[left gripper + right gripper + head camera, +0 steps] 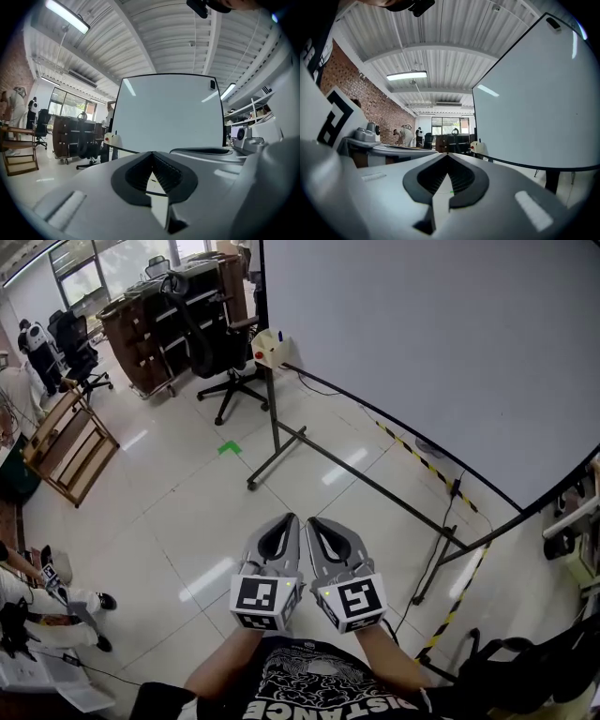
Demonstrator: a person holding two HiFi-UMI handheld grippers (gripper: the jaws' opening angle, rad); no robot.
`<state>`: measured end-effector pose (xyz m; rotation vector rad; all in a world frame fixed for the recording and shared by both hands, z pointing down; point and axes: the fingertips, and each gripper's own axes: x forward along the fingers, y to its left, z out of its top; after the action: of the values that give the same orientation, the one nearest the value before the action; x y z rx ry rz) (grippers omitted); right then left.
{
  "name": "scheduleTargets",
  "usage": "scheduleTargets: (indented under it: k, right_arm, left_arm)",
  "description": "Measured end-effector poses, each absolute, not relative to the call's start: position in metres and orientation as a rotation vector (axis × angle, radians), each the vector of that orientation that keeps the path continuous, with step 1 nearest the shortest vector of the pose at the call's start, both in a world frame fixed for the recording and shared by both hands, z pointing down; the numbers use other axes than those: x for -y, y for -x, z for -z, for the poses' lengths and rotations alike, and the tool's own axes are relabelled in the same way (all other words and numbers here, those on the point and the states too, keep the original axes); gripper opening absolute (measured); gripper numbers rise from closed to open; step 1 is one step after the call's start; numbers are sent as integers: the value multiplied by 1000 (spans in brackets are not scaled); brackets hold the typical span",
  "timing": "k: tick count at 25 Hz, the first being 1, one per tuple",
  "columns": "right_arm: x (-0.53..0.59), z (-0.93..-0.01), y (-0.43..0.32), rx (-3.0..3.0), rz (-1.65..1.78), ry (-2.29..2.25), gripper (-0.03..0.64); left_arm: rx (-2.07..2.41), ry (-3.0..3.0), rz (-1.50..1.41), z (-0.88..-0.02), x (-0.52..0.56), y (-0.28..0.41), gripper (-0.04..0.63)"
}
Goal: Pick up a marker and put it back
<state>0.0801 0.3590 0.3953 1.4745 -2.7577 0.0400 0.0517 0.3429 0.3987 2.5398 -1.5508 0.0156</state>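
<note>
1. Left gripper [151, 153]: jaws together, tips meeting, nothing between them. Held low in front of the person, just beside the right gripper.
2. Right gripper [447, 153]: jaws closed tip to tip, empty.
3. Marker cubes [264, 601]: one at the rear of each gripper, on the end nearest the person.
4. Whiteboard [422, 352]: ahead and to the right of both grippers, well apart from them, raised on a dark metal stand [281, 442].
5. Cream box [269, 349]: at the whiteboard's lower left corner, ahead of the gripper tips and well apart, with a red spot on its side.
6. Marker [279, 336]: probably the thin item standing upright in the top of the cream box; too small to be sure. Far from both grippers, touched by neither.
7. Green tape mark [229, 447]: on the floor ahead and left of the left gripper, short of the office chair [230, 371].
8. Wooden rack [70, 446]: far to the left of the left gripper.
9. Yellow-and-black striped tape [412, 456]: on the floor to the right of the right gripper, under the whiteboard.
</note>
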Motion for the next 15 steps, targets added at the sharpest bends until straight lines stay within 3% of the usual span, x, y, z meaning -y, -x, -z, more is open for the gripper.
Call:
scheduleTargets:
  k: [15]
  right_arm:
    - [-217,-383,0,2691,-40,-1526,-5]
  left_arm:
    - [1498,-2577,27,-391,-195,29,5]
